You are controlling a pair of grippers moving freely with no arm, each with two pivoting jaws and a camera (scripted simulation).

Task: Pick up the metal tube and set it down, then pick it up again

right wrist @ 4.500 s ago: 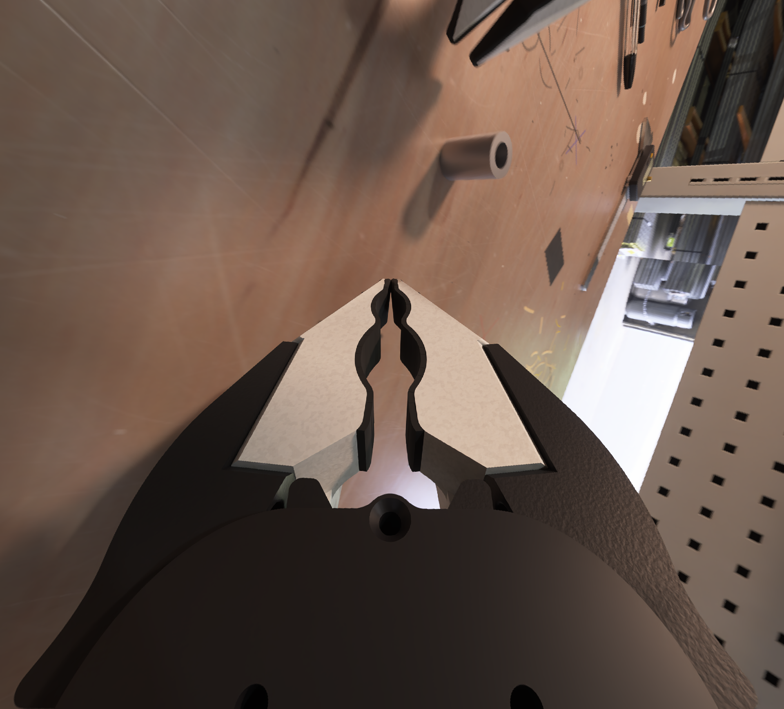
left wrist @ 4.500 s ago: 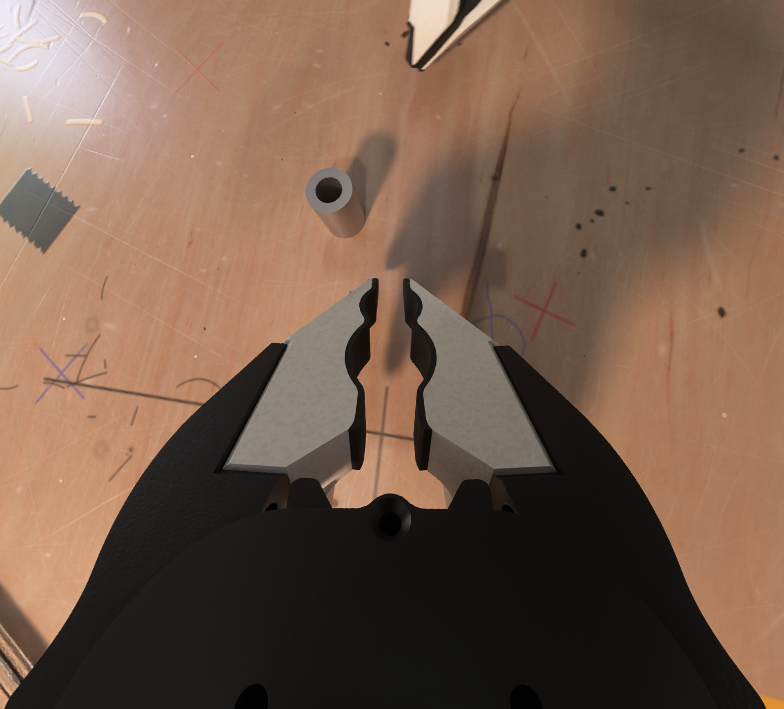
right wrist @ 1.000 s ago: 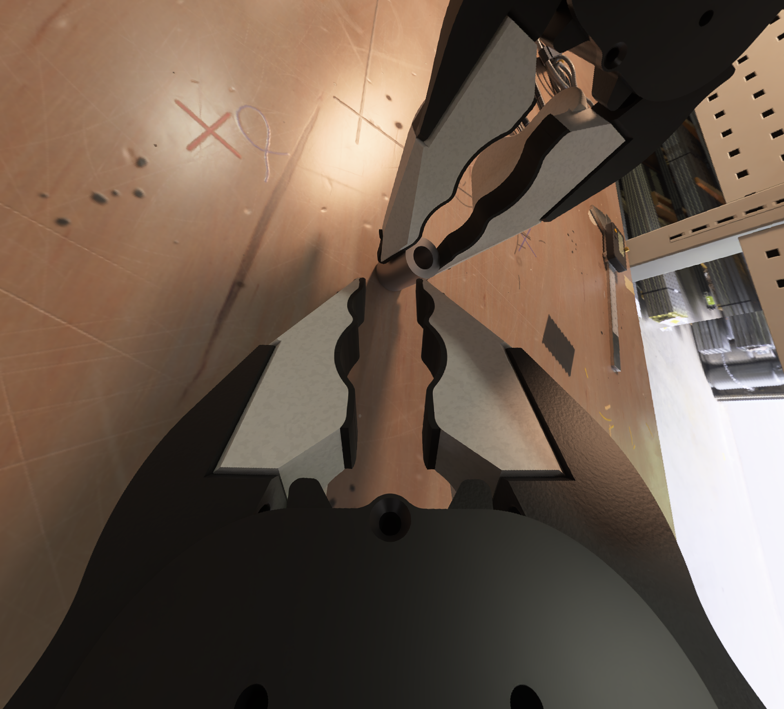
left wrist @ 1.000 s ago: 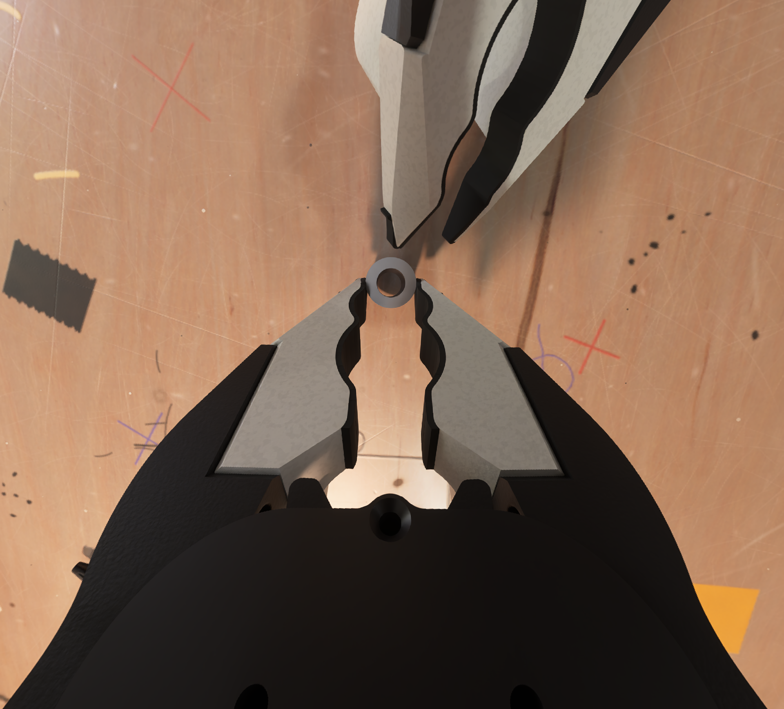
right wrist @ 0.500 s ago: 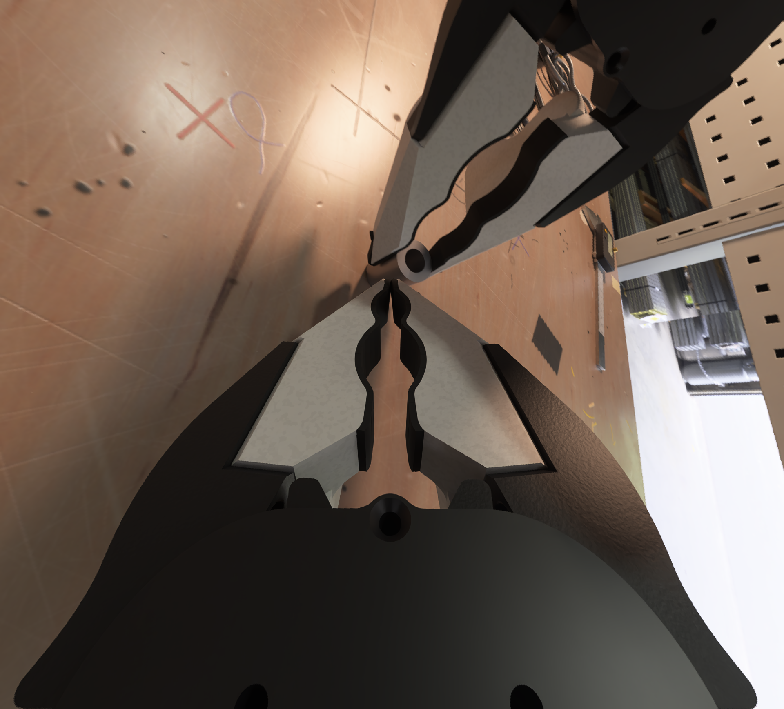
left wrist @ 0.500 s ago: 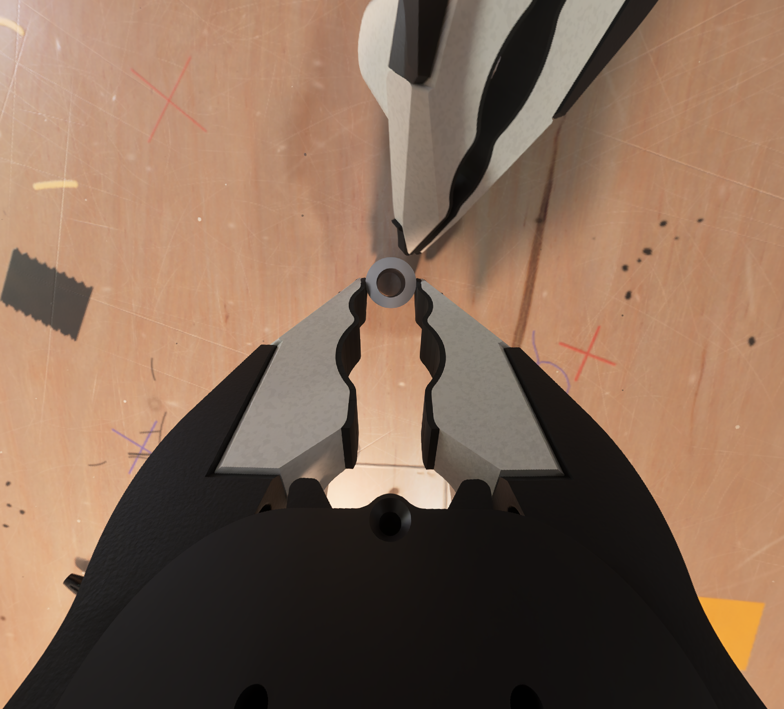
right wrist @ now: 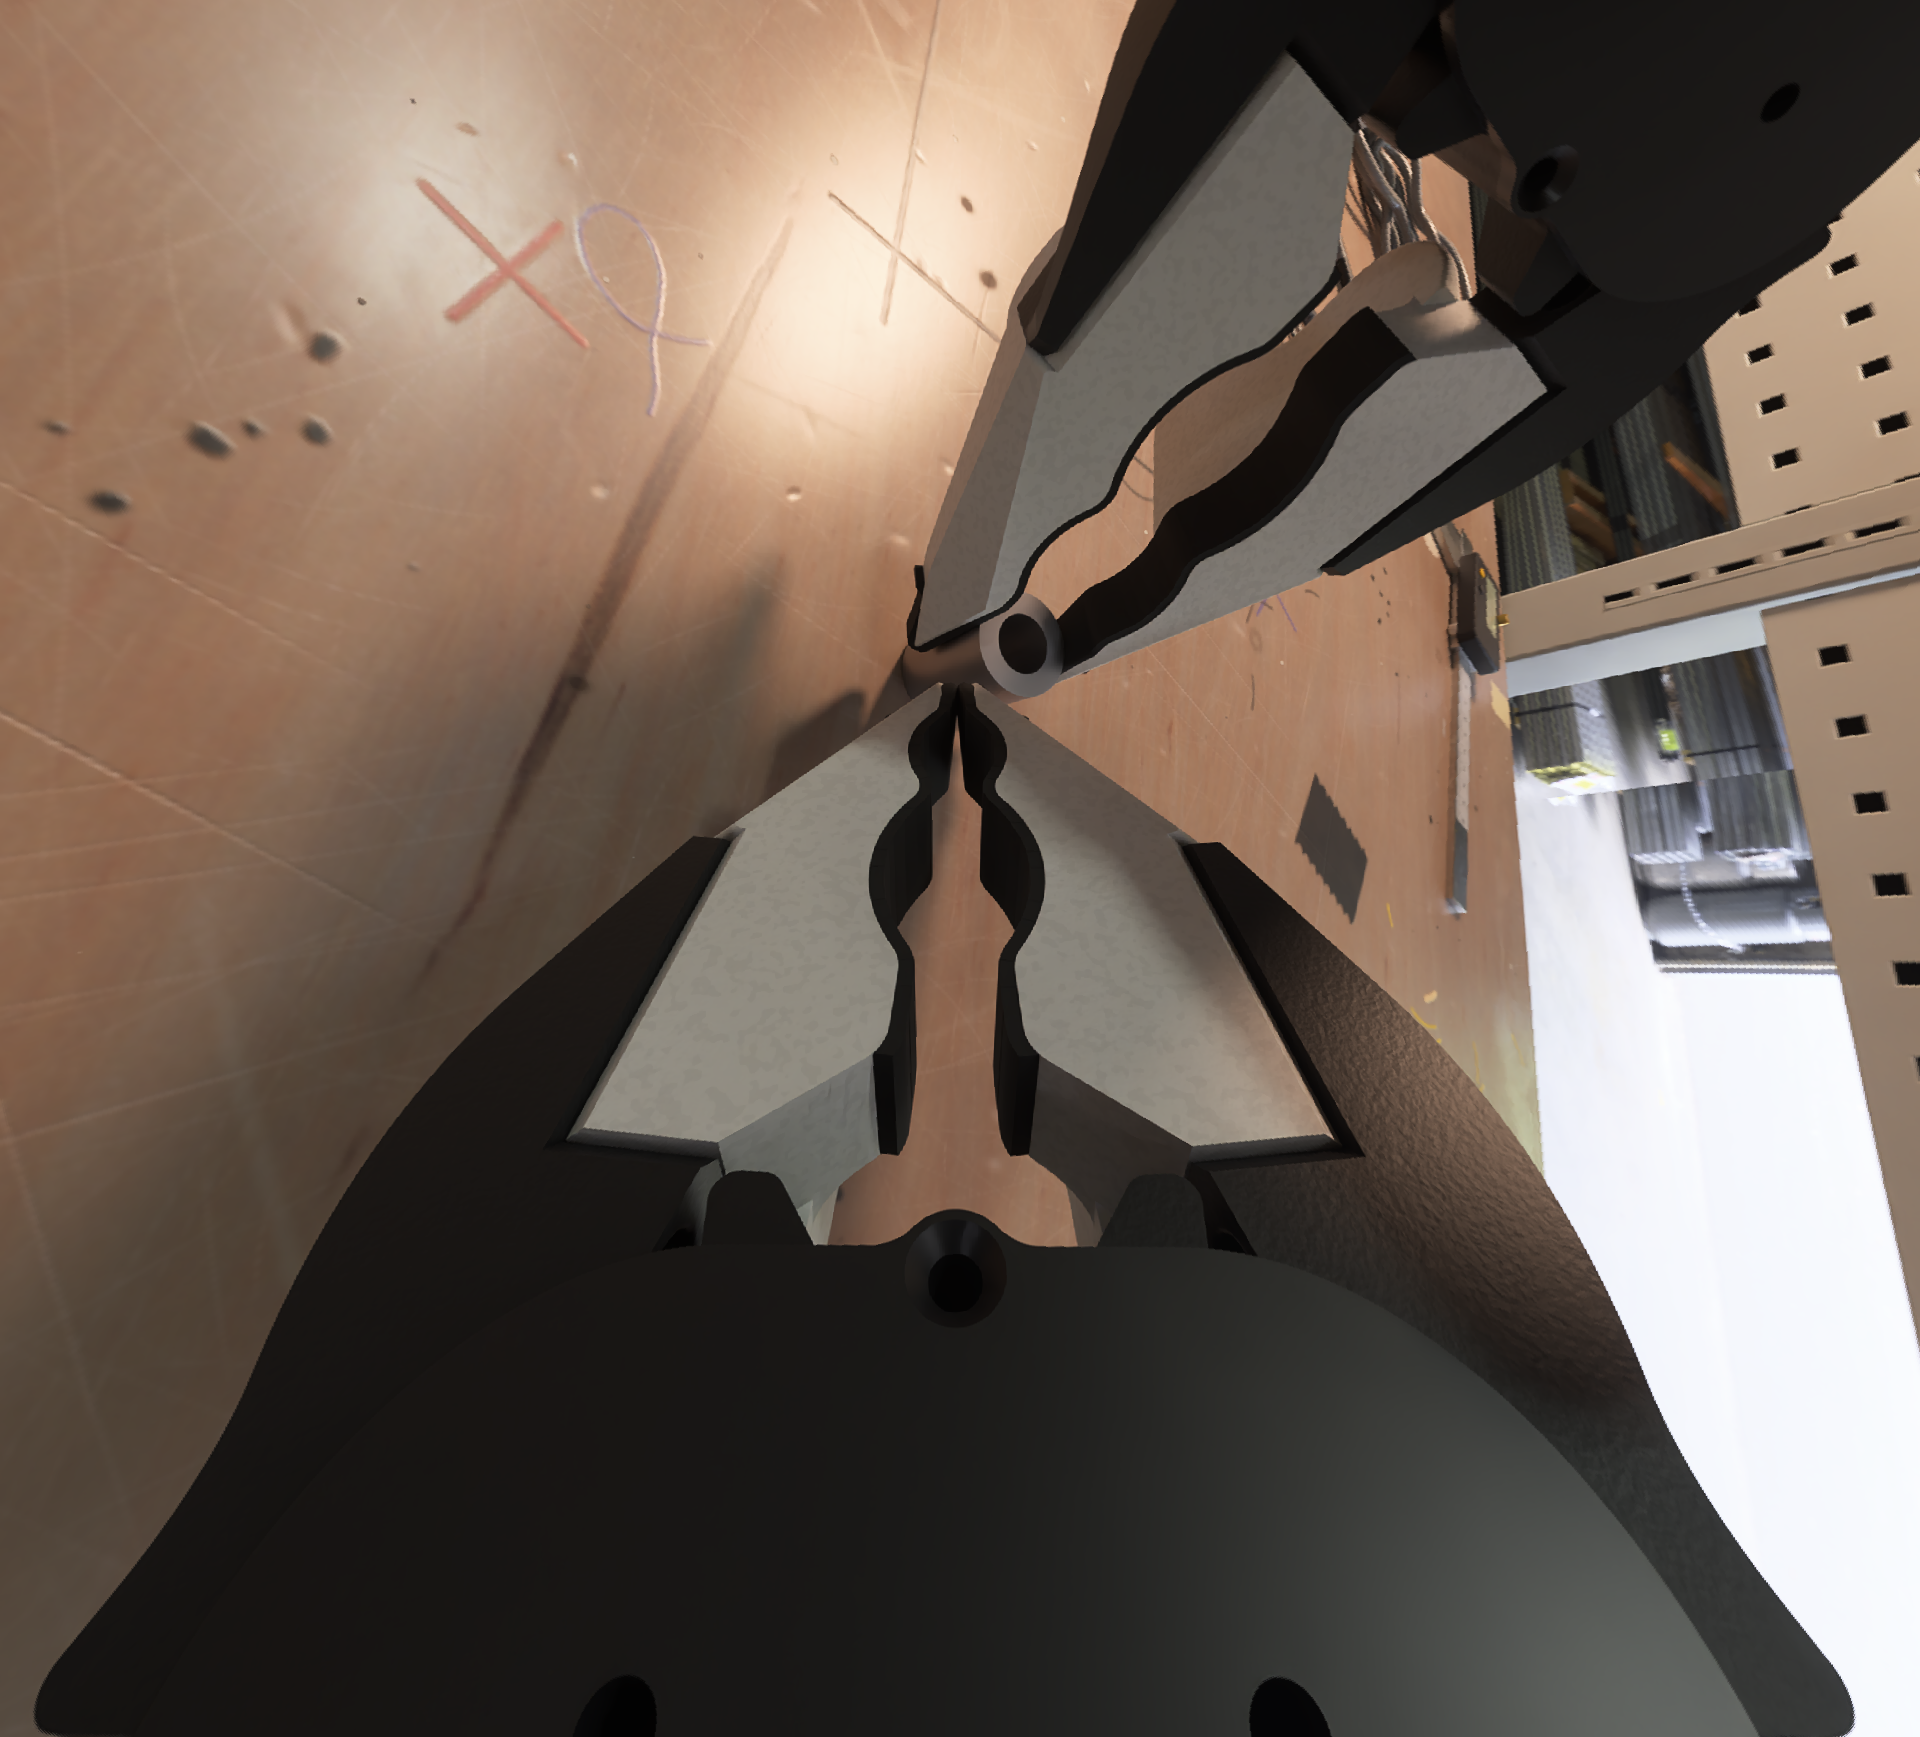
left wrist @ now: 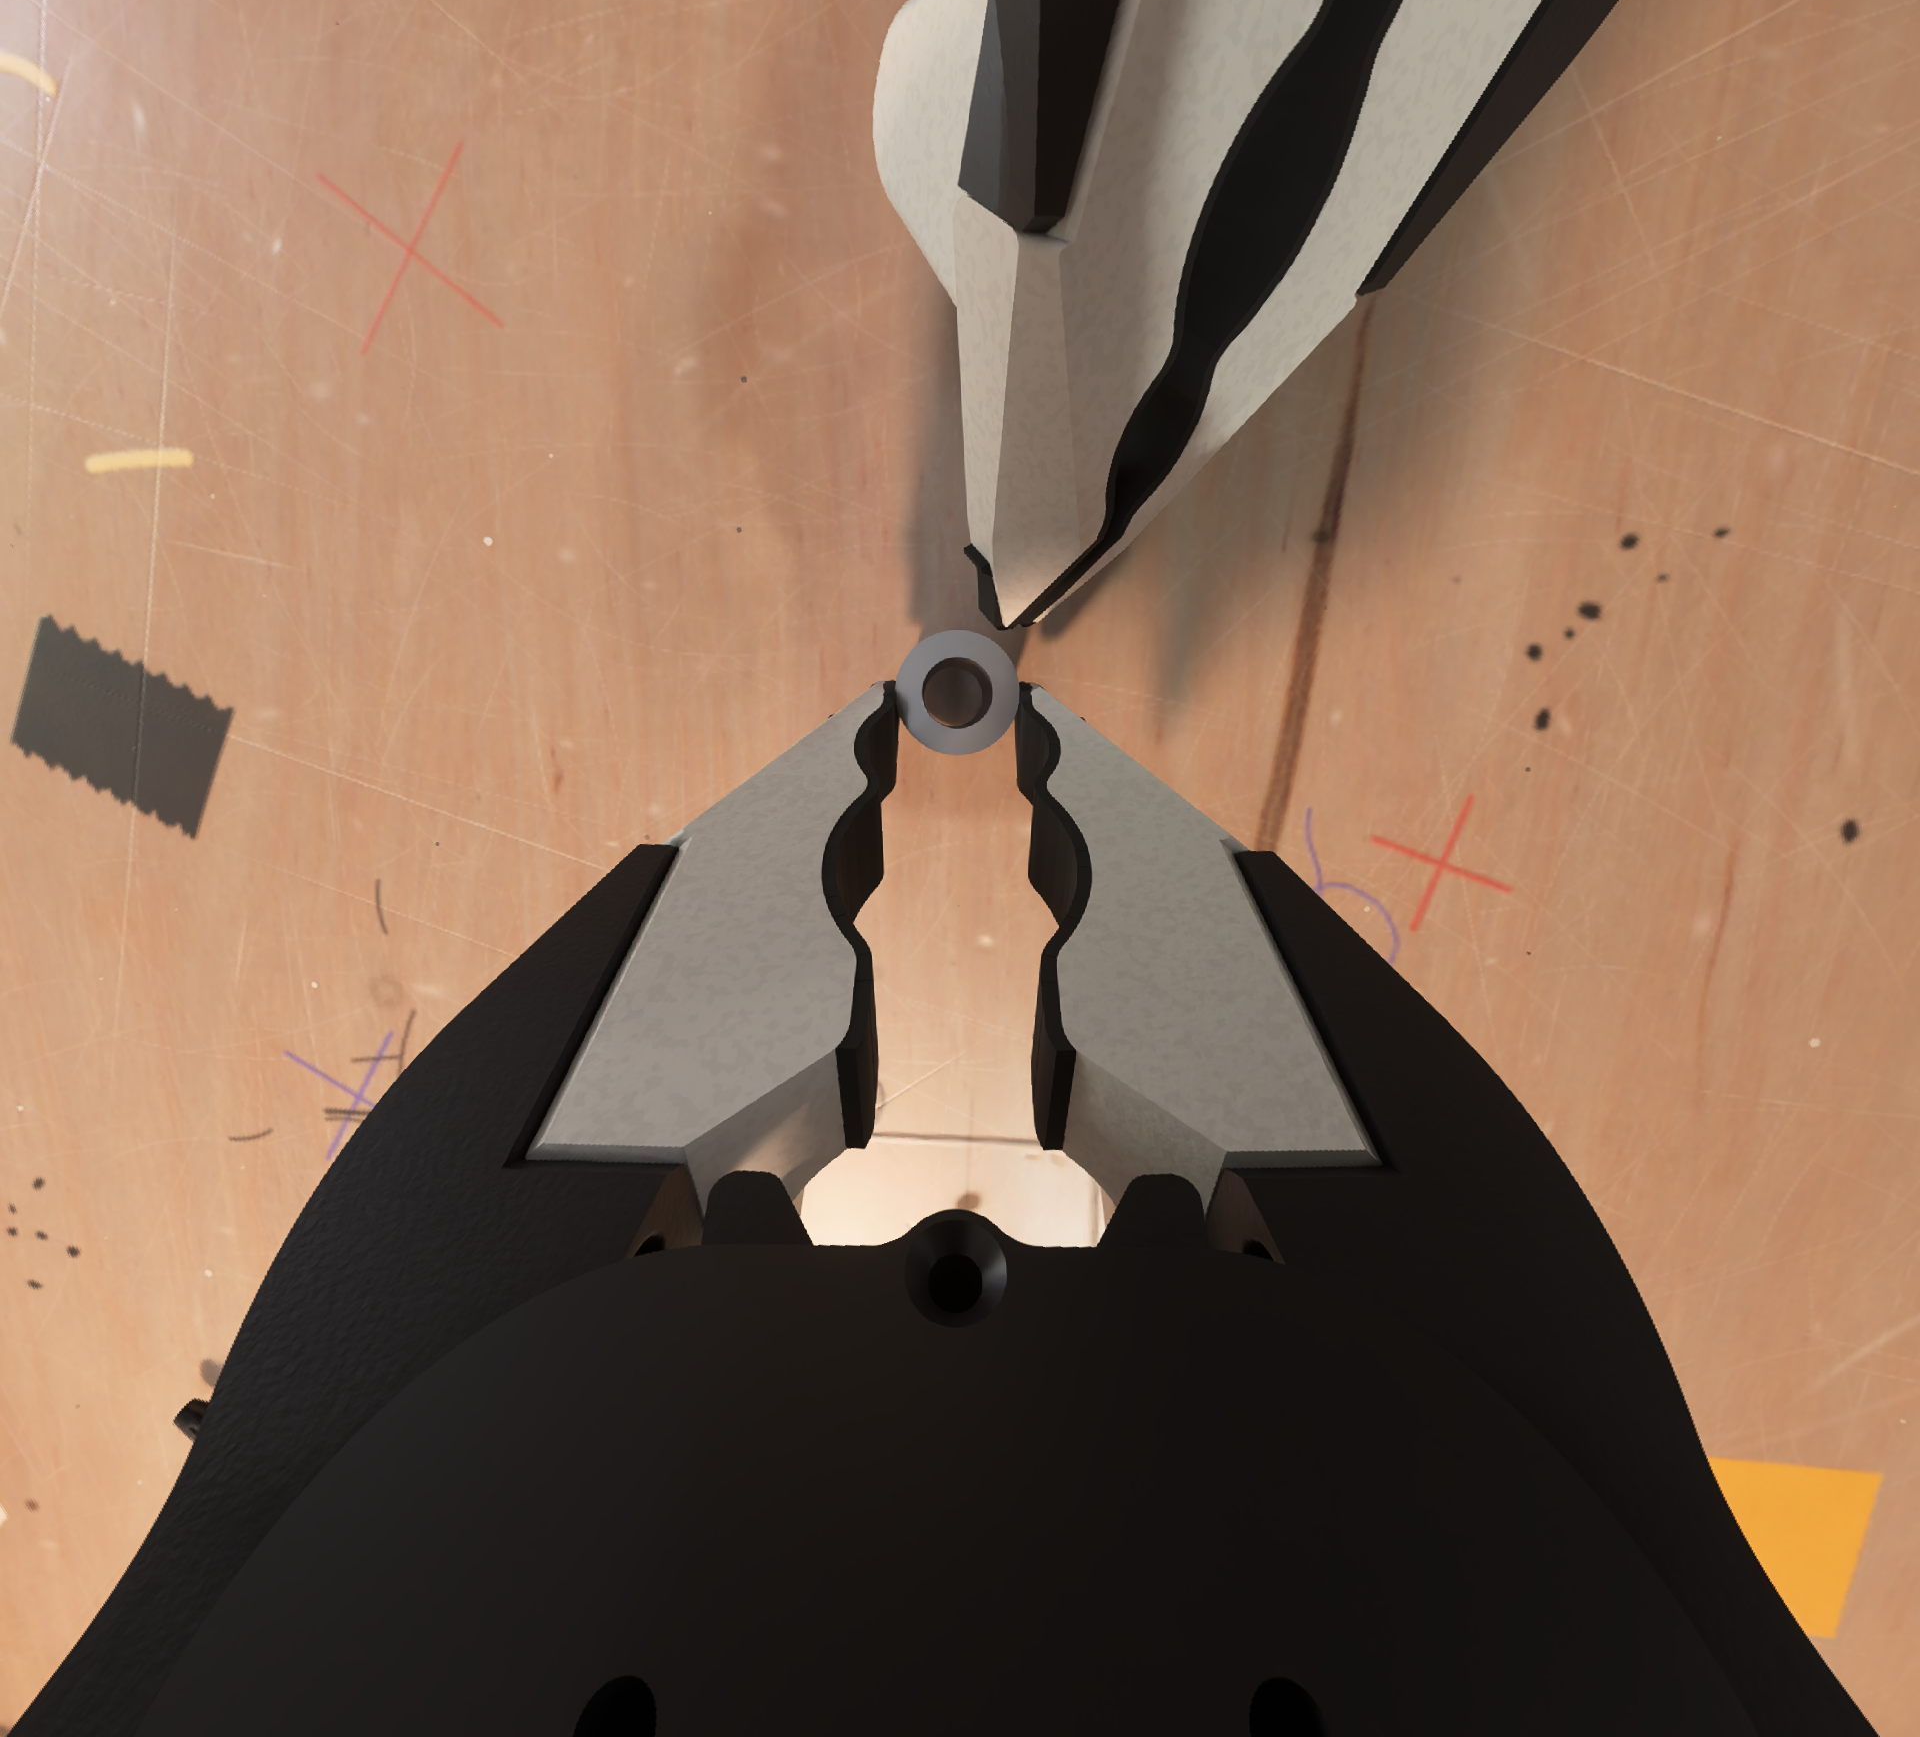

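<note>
The short grey metal tube (left wrist: 954,693) shows end-on, upright over the scratched wooden bench (left wrist: 520,544). My left gripper (left wrist: 954,700) is shut on the tube, with both fingertips pressed against its sides. I cannot tell whether the tube's lower end touches the bench. My right gripper (right wrist: 956,695) is shut and empty, its tips just beside the tube (right wrist: 1023,643). In the left wrist view the right gripper (left wrist: 1013,617) points down at the tube from the far side. In the right wrist view the left gripper (right wrist: 997,643) holds the tube.
A black patch with a saw-tooth edge (left wrist: 120,726) lies to the left and an orange patch (left wrist: 1787,1562) at the lower right. Red cross marks (left wrist: 410,248) are drawn on the bench. A metal ruler (right wrist: 1460,814) lies near the bench edge, with pegboard shelving (right wrist: 1849,752) beyond.
The tube stood free 4.5 s ago; my left gripper has since closed on it. My right gripper was open beside it 1 s ago and has shut empty.
</note>
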